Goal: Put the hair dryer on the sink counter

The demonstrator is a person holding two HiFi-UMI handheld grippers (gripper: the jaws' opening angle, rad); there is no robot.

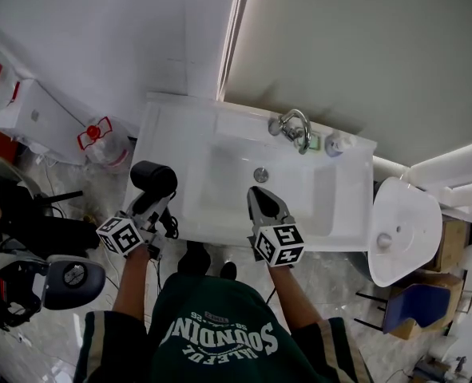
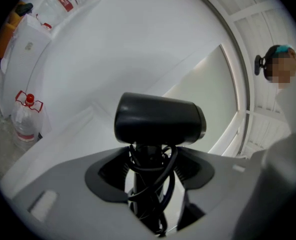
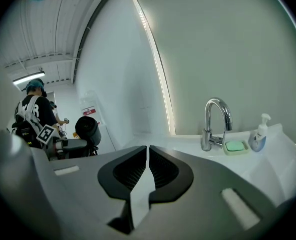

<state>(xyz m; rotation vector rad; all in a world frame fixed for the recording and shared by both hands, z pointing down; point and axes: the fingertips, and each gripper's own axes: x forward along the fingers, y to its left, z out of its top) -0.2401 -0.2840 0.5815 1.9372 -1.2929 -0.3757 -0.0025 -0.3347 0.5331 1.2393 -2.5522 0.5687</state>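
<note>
A black hair dryer (image 1: 153,177) with its cord wound round the handle is held over the front left corner of the white sink counter (image 1: 165,126). My left gripper (image 1: 150,204) is shut on the handle. In the left gripper view the dryer's barrel (image 2: 160,119) stands upright above the jaws, and the left gripper (image 2: 148,180) clamps the cord-wrapped handle. My right gripper (image 1: 259,198) is shut and empty over the basin's front rim. The right gripper (image 3: 148,154) shows its jaws together in its own view, with the hair dryer (image 3: 88,129) off to the left. Whether the dryer touches the counter I cannot tell.
A chrome faucet (image 1: 295,126), a green soap dish (image 1: 314,142) and a pump bottle (image 1: 339,144) stand at the back of the basin. A water bottle (image 1: 100,139) and a white box (image 1: 34,114) sit left of the counter. A toilet (image 1: 403,228) is at the right.
</note>
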